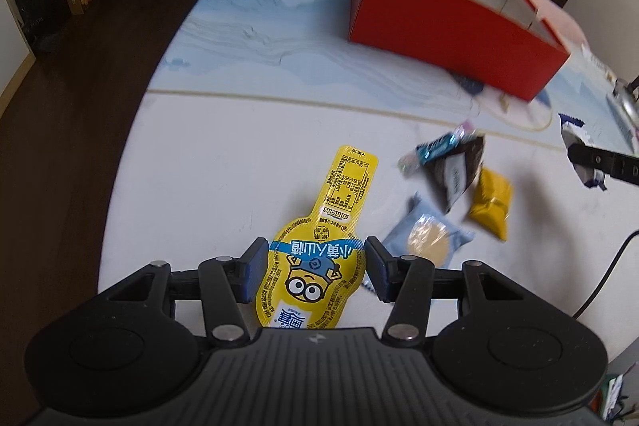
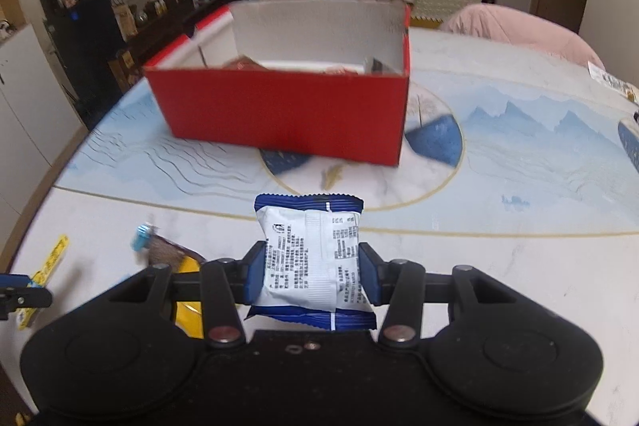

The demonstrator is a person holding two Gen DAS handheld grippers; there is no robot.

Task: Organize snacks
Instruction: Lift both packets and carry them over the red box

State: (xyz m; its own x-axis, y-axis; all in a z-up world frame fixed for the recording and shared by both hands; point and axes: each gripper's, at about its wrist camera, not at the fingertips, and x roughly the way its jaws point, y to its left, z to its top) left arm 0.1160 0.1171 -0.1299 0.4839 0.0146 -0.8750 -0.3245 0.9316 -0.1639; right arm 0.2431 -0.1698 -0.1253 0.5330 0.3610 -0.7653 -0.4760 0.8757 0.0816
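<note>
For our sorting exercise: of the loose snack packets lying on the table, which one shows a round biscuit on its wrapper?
The pale blue packet, nearest the left tongs; the yellow packet and black packet beyond show none.

Item count, both views combined.

Claws: two. The left claw (image 1: 315,268) carries one yellow cartoon-print pouch (image 1: 319,254). The right claw (image 2: 311,272) carries one blue-and-white packet (image 2: 311,262).

Boxes: one red box (image 2: 287,110), open at the top. The contents show only in part and are blurred, so their number cannot be determined.

Loose snacks on the tabletop (image 1: 223,154), left wrist view: four.
- One light blue packet with a round biscuit picture (image 1: 429,234).
- One small yellow packet (image 1: 491,204).
- One dark triangular packet (image 1: 459,170).
- One small blue-wrapped candy (image 1: 435,148).
</note>
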